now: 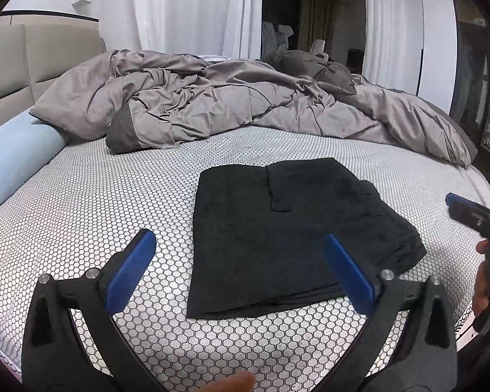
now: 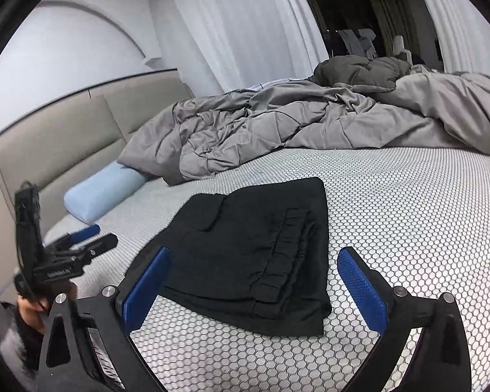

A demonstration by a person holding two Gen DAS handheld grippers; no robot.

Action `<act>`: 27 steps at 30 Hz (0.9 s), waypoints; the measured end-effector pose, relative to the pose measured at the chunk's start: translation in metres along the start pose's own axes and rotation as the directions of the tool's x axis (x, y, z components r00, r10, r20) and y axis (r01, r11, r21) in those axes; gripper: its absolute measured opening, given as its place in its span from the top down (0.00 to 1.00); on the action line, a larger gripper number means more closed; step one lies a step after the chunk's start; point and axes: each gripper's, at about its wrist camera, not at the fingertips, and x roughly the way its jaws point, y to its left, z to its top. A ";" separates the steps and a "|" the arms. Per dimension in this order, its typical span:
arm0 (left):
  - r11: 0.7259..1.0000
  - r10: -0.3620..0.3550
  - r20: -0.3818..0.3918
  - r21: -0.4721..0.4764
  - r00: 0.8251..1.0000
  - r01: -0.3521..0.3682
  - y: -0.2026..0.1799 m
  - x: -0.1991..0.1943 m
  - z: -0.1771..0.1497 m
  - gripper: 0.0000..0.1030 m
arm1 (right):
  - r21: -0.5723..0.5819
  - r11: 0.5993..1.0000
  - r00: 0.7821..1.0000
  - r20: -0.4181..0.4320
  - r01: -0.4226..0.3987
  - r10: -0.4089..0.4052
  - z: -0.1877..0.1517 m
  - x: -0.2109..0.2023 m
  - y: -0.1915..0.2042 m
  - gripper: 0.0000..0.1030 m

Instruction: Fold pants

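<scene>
A bed [image 1: 81,202] with a honeycomb-patterned cover carries a rumpled grey duvet [image 1: 212,104], a blue pillow [image 1: 13,160] by the headboard, white curtains [image 1: 186,9] behind. The black pants [image 1: 287,235] lie folded on it. Left tongs [image 1: 241,274] and right tongs [image 2: 254,290] gape wide, released, holding nothing above the pants' near edge.

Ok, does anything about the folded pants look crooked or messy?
Mostly neat. The folded black pants lie flat on the honeycomb-patterned mattress cover, but the layered edges near the gathered waistband are slightly staggered, not flush.
</scene>
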 end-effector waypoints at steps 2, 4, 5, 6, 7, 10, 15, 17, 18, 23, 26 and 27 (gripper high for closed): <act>1.000 -0.017 -0.001 0.003 1.000 0.017 -0.002 0.000 -0.001 0.00 | -0.012 1.000 1.000 -0.013 0.028 -0.028 -0.003 0.008 0.004 0.00; 1.000 -0.025 0.005 0.000 1.000 0.025 -0.005 -0.001 -0.002 0.00 | -0.014 0.999 0.999 -0.024 0.035 -0.036 -0.005 0.015 0.006 0.00; 1.000 -0.030 0.008 0.001 1.000 0.030 -0.003 0.000 -0.003 0.00 | -0.015 0.999 0.999 -0.026 0.036 -0.037 -0.006 0.017 0.006 0.00; 0.999 -0.034 0.013 0.002 0.999 0.033 -0.003 0.001 -0.003 0.00 | -0.018 0.999 0.999 -0.027 0.036 -0.037 -0.007 0.018 0.007 0.00; 0.999 -0.032 0.016 0.008 0.999 0.032 -0.004 0.002 -0.003 0.00 | -0.020 0.999 0.999 -0.019 0.040 -0.040 -0.007 0.018 0.007 0.00; 1.000 -0.017 0.023 0.019 1.000 0.016 -0.006 0.004 -0.003 0.00 | -0.020 0.999 0.999 0.003 0.046 -0.046 -0.007 0.016 0.008 0.00; 0.999 -0.023 0.012 0.030 1.000 0.022 -0.006 0.009 -0.004 0.00 | -0.020 0.998 0.998 0.020 0.060 -0.059 -0.008 0.014 0.008 0.00; 0.999 -0.024 0.012 0.037 1.000 0.023 -0.005 0.010 -0.005 0.00 | -0.013 0.998 0.998 0.022 0.064 -0.064 -0.008 0.013 0.007 0.00; 0.999 -0.022 0.013 0.041 1.000 0.021 -0.006 0.010 -0.006 0.00 | -0.004 0.998 0.998 0.023 0.064 -0.064 -0.008 0.013 0.006 0.00; 0.998 -0.018 0.013 0.054 1.000 0.017 -0.006 0.011 -0.006 0.00 | 0.014 0.998 0.998 0.023 0.062 -0.062 -0.007 0.014 0.002 0.00; 0.998 -0.014 0.015 0.057 1.000 0.013 -0.004 0.012 -0.005 0.00 | 0.007 0.998 0.998 0.015 0.057 -0.057 -0.007 0.017 0.003 0.00; 0.998 -0.015 0.014 0.058 1.000 0.014 -0.002 0.012 -0.005 0.00 | 0.005 0.998 0.998 0.016 0.057 -0.057 -0.006 0.017 0.003 0.00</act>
